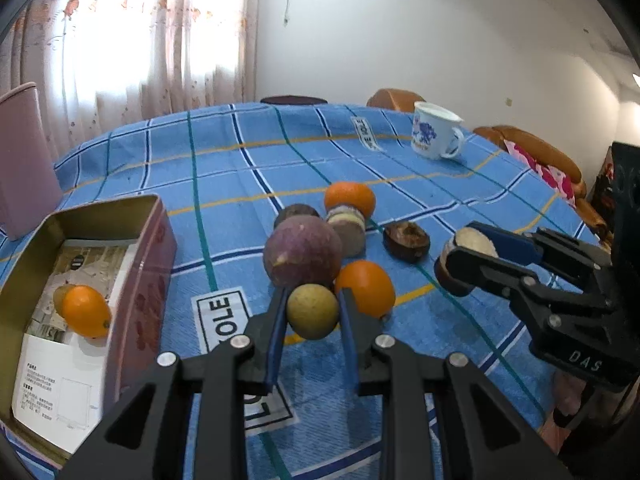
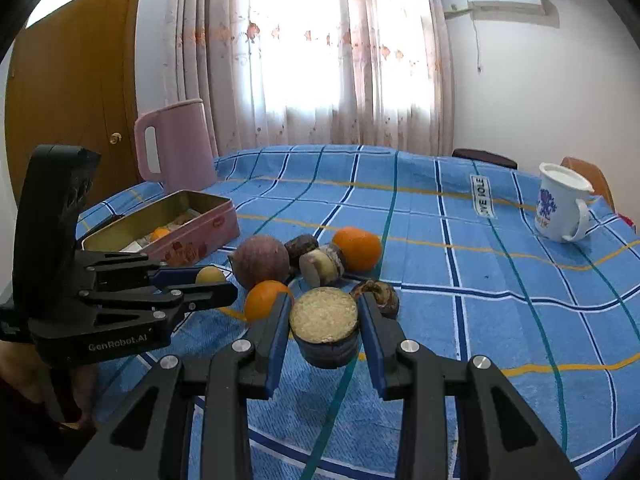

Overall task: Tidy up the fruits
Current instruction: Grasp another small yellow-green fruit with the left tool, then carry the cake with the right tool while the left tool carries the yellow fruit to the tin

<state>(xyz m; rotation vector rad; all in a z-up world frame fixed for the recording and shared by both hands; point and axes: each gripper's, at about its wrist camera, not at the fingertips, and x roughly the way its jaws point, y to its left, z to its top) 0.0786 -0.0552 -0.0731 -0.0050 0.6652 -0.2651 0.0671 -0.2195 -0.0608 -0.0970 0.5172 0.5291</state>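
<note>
My left gripper [image 1: 313, 312] is shut on a small yellow-green round fruit [image 1: 313, 311], held above the blue checked cloth; it also shows in the right wrist view [image 2: 210, 275]. My right gripper [image 2: 324, 328] is shut on a cut dark-skinned fruit half [image 2: 324, 326] with a pale face, seen from the left too [image 1: 468, 258]. On the cloth lie a large purple fruit [image 1: 302, 252], two oranges [image 1: 366, 288] [image 1: 350, 197], a cut half [image 1: 347, 226] and a dark shrivelled fruit [image 1: 406, 241]. An open pink tin [image 1: 140, 264] at the left holds an orange [image 1: 86, 312].
A white mug [image 1: 434, 130] with a blue print stands at the far right of the table. A pink jug [image 2: 174, 146] stands behind the tin. Chairs [image 1: 532, 150] line the far right edge. Curtains hang behind the table.
</note>
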